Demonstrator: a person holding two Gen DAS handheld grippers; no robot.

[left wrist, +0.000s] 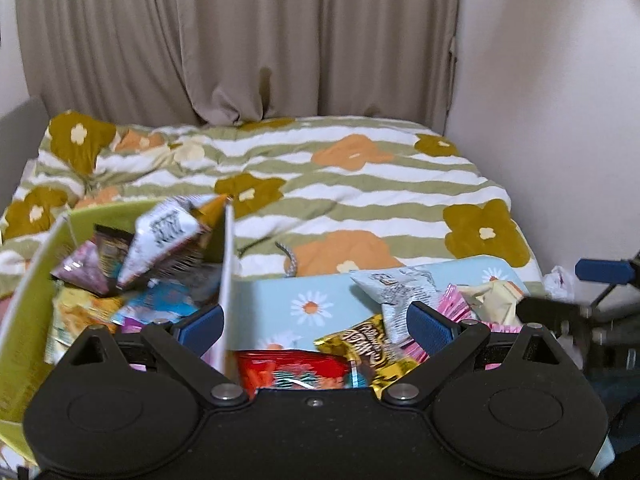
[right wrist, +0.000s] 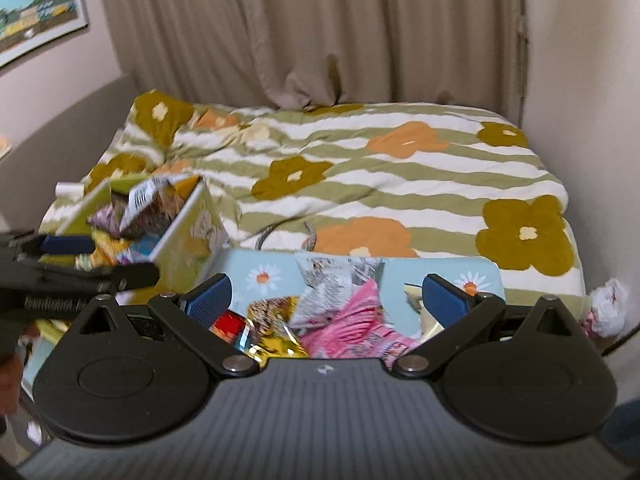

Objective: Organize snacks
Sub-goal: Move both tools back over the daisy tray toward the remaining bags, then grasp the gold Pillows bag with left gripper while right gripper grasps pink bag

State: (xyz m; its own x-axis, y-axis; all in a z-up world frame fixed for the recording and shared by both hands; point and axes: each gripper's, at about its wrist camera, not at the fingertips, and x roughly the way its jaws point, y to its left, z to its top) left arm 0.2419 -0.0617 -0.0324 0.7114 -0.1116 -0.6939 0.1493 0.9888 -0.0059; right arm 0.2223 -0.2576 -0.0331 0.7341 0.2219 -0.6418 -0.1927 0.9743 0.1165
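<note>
At ten o'clock, green box (right wrist: pixel 188 236) overfull; both claws — left gripper (left wrist: pixel 316 322), right gripper (right wrist: pixel 346 294) — gape empty. Risk: silver packet (left wrist: pixel 160 240) spilling out if nudged.

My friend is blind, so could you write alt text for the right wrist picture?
An open right gripper hovers over loose snack packets on a pale blue daisy tray at the foot of a flowered bed. To its left stands a green box filled with snacks, the left gripper beside it.
</note>
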